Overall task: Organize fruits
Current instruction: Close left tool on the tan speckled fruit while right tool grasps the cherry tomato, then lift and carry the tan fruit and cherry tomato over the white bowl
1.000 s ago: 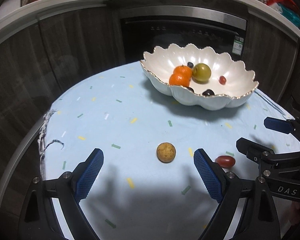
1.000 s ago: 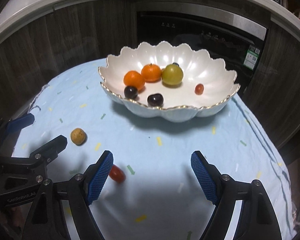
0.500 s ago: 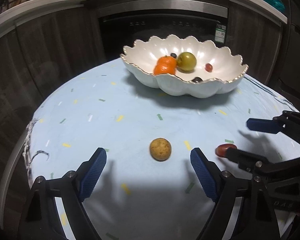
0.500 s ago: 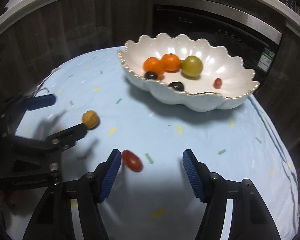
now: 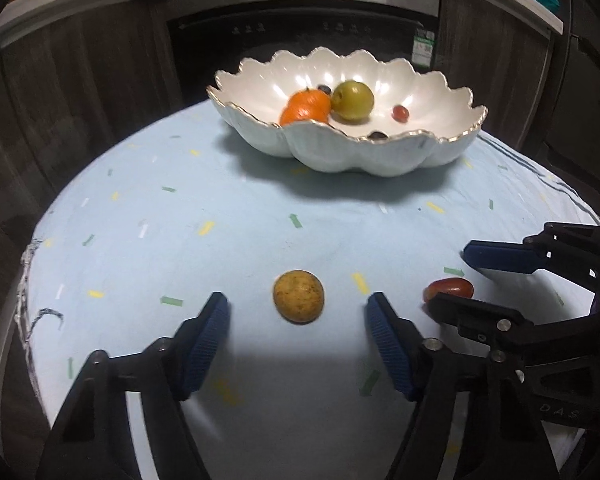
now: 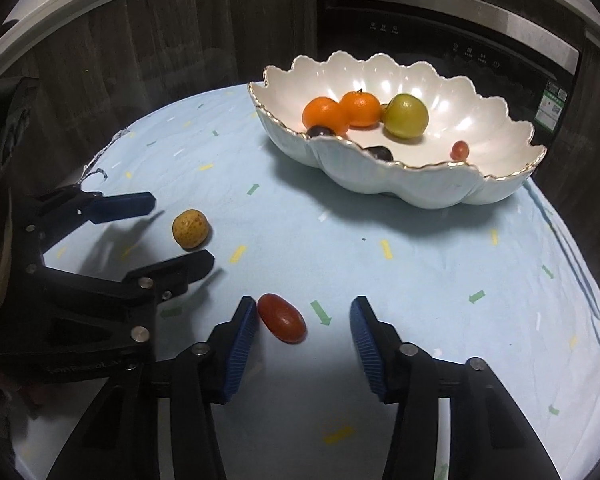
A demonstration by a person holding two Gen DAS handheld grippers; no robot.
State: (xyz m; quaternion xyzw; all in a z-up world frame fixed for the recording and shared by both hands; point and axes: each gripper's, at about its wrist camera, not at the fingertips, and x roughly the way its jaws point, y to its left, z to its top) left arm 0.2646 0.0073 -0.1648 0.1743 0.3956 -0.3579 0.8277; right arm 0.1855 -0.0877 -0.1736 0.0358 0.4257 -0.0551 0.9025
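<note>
A small tan round fruit (image 5: pixel 298 296) lies on the light blue cloth just ahead of my open left gripper (image 5: pixel 298 322), between its fingertips. A red oval tomato (image 6: pixel 281 317) lies between the open fingers of my right gripper (image 6: pixel 303 322), close to the left finger. The tan fruit also shows in the right wrist view (image 6: pixel 190 228), the tomato in the left wrist view (image 5: pixel 449 289). A white scalloped bowl (image 5: pixel 380 154) at the back holds two oranges (image 6: pixel 342 111), a green fruit (image 6: pixel 405 115), dark grapes and a small red fruit.
The round table is covered by a light blue cloth (image 5: pixel 204 184) with confetti marks. Dark cabinets and an oven (image 5: pixel 300 36) stand behind the table. The two grippers are side by side at the near edge, close to each other.
Both grippers moved forward and down towards the cloth. The tan fruit now sits between the left fingertips and the tomato between the right fingers. Both stay open.
</note>
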